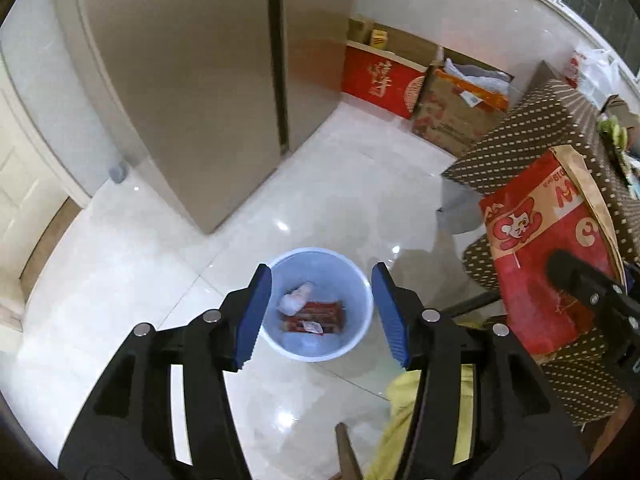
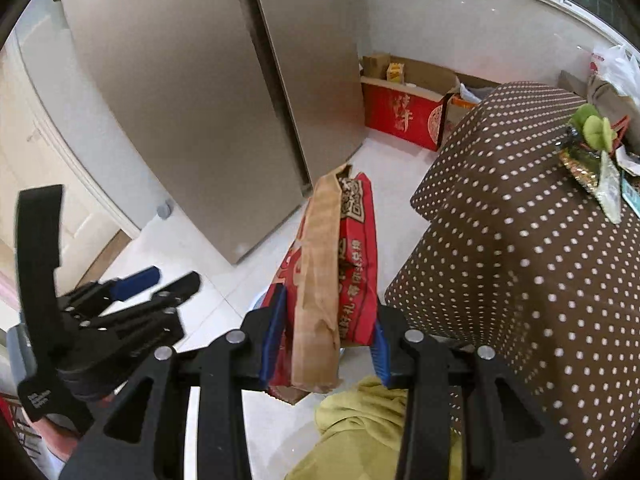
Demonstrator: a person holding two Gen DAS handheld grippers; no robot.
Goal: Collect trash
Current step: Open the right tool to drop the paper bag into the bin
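Observation:
A pale blue bin (image 1: 362, 284) stands on the white tiled floor. In it lie a red wrapper (image 1: 320, 316) and a crumpled white scrap (image 1: 294, 300). My left gripper (image 1: 322, 276) hangs straight above the bin, open, with nothing between its blue pads; the right wrist view shows it at the left (image 2: 168, 280). My right gripper (image 2: 330, 320) is shut on a red and brown paper bag (image 2: 332, 264), held upright and pinched flat. That bag (image 1: 536, 264) hangs to the right of the bin, beside the table.
A table under a brown dotted cloth (image 2: 520, 240) fills the right side, with wrappers and a green item (image 2: 592, 152) on top. A tall fridge (image 1: 180, 80) stands behind the bin. Red and cardboard boxes (image 1: 380, 76) line the far wall. Yellow-green fabric (image 2: 360, 420) lies below the grippers.

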